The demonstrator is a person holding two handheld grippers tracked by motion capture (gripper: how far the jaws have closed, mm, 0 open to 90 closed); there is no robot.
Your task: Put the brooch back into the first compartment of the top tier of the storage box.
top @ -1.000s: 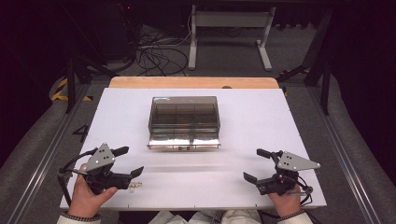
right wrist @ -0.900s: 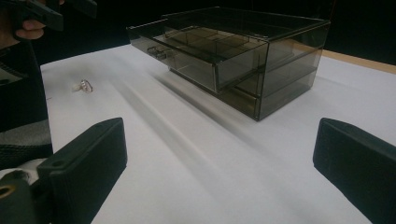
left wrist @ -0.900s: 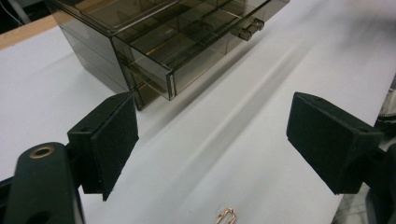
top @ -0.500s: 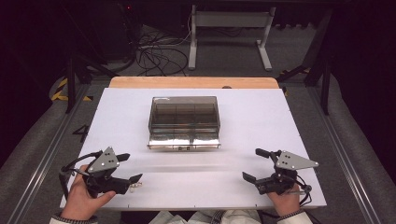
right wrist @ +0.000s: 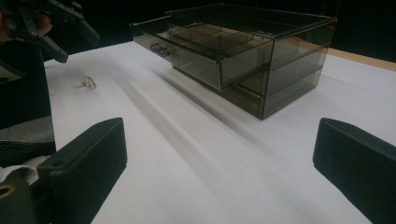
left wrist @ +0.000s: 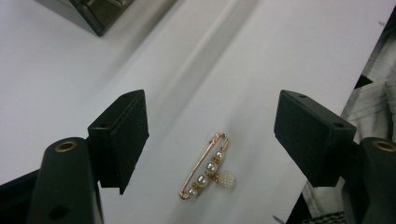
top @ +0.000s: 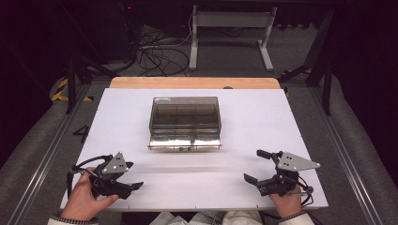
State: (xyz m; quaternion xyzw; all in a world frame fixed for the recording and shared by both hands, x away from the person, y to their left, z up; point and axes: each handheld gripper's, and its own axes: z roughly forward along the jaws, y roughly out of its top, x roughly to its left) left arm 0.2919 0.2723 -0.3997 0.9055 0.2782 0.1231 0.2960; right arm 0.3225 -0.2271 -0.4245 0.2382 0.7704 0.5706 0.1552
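A gold safety-pin brooch [left wrist: 208,168] strung with pearls and a small beaded ball lies flat on the white table [top: 263,122]. My left gripper [left wrist: 215,135] hangs open right above it, one jaw on each side, neither touching. The brooch [right wrist: 85,83] lies small at the left in the right gripper view, under the left gripper [right wrist: 60,28]. In the high view the left gripper [top: 133,176] is near the front left edge. A smoked clear drawer box [top: 185,117] stands mid-table, its divided top drawer [right wrist: 205,46] pulled partly out. My right gripper [top: 253,165] rests open at front right, holding nothing.
A wooden strip [top: 195,83] borders the table's far edge. Behind it are a metal stand [top: 230,28] and loose cables [top: 155,51] on the floor. A bare stretch of white table lies between the two grippers and in front of the box.
My left gripper has shifted toward the near edge and now straddles the brooch. The right gripper has barely moved.
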